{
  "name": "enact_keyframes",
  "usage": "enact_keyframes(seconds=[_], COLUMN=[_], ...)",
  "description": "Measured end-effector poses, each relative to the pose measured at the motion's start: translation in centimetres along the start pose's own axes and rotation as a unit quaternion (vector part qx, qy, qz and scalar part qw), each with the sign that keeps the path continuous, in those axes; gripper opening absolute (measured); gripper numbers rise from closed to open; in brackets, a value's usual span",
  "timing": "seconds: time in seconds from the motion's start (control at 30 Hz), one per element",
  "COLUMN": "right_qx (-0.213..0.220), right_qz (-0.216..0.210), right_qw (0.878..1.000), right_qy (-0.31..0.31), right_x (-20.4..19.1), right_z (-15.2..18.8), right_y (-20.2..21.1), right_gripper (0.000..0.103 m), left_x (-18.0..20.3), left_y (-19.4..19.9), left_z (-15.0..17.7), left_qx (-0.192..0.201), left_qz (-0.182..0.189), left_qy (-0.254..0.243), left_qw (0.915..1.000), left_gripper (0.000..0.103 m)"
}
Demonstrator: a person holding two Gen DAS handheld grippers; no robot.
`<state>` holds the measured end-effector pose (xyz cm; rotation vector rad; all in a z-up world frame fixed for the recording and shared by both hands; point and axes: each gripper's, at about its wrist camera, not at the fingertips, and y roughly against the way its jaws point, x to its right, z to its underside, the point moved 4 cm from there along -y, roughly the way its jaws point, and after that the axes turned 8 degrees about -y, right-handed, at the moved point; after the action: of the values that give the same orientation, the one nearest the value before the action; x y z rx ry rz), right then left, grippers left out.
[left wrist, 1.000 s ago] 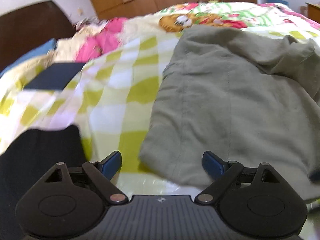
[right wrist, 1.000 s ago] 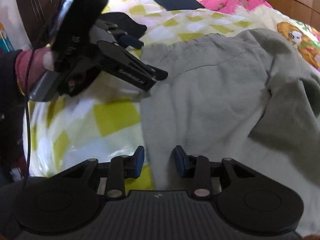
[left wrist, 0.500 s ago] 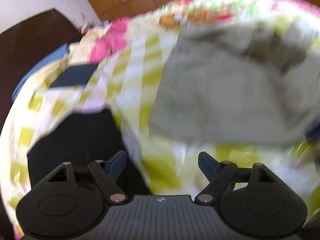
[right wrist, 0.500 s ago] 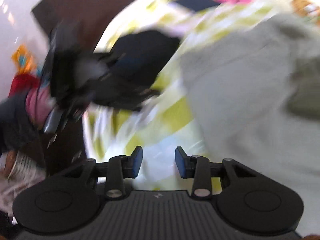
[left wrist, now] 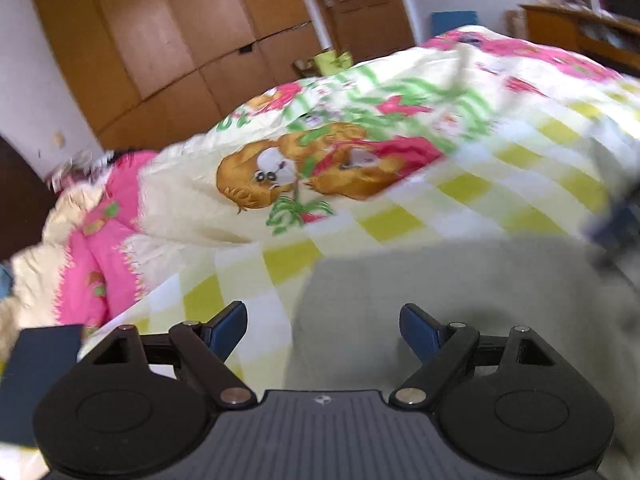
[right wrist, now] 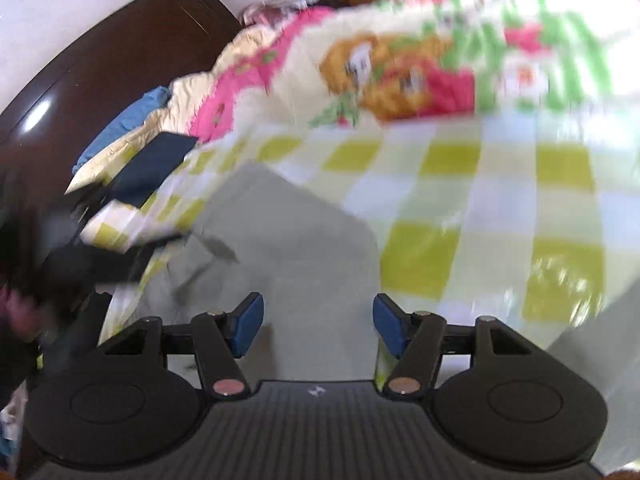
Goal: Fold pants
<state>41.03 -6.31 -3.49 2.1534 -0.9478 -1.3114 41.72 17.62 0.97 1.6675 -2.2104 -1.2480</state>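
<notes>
The grey-green pants (left wrist: pixel 460 280) lie flat on the checked bedspread, folded into a compact shape; they also show in the right wrist view (right wrist: pixel 304 240). My left gripper (left wrist: pixel 322 326) is open and empty, just above the pants' left edge. My right gripper (right wrist: pixel 318 324) is open and empty over the near part of the pants. The left gripper shows as a dark blur (right wrist: pixel 60 248) at the left of the right wrist view. Both views are motion-blurred.
A dark blue folded item (right wrist: pixel 152 164) lies on the bed by the pink and cream quilt (left wrist: pixel 100 240). A cartoon-print blanket (left wrist: pixel 320 168) covers the far bed. Wooden wardrobes (left wrist: pixel 180 40) and a dark headboard (right wrist: pixel 100 80) stand behind.
Both grippers have swung forward along the bed. The right gripper's jaws have opened wider. The pants now look smaller and flatter than the spread, rumpled shape one second ago.
</notes>
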Motion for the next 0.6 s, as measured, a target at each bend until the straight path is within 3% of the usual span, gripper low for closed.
enact_keyframes(seconds=[0.13,0.2,0.23,0.27,0.3,0.33,0.37,0.5,0.6], right_qx=[-0.041,-0.042,-0.037,-0.036,-0.033,-0.026,-0.017,0.047,0.112], right_qz=[0.004,0.02,0.023,0.014,0.006,0.015,0.026,0.02,0.039], right_qw=[0.999,0.998,0.998,0.998,0.998,0.998,0.999,0.999,0.988], right_qy=[-0.024,-0.03,-0.036,-0.048,-0.057,-0.051,-0.039,0.01,0.097], right_x=[1.0,1.3,1.6,1.9,2.2,2.2,2.0,-1.0,-5.3], right_z=[1.5,1.7,1.4,1.1,0.6,0.2,-0.2,-2.4,-2.1], right_y=[-1.7,-2.5,-2.4,-2.2,-2.0,-1.8,-1.4,1.8,6.1], right_gripper=[0.059,0.04,0.016,0.003,0.003,0.003,0.003,0.003,0.003], left_x=[-2.2,-1.9,-1.5,-1.0,-0.6,-0.4,-0.3,-1.1,-2.7], left_y=[-6.4,-8.9,-9.6,-9.7,-9.6,-9.3,-9.0,-6.9,-1.5], left_z=[-0.6,-0.1,-0.1,-0.1,-0.3,-0.6,-0.9,-2.3,-2.5], left_qx=[-0.057,-0.097,-0.111,-0.116,-0.116,-0.115,-0.118,-0.097,-0.035], left_qz=[0.025,0.028,0.026,0.027,0.03,0.031,0.024,-0.024,-0.042], left_qy=[0.077,0.087,0.083,0.075,0.069,0.068,0.065,0.041,0.062], left_qw=[0.9951,0.9911,0.9901,0.9901,0.9904,0.9905,0.9906,0.9942,0.9966], left_gripper=[0.096,0.093,0.087,0.072,0.062,0.041,0.034,0.027,0.026])
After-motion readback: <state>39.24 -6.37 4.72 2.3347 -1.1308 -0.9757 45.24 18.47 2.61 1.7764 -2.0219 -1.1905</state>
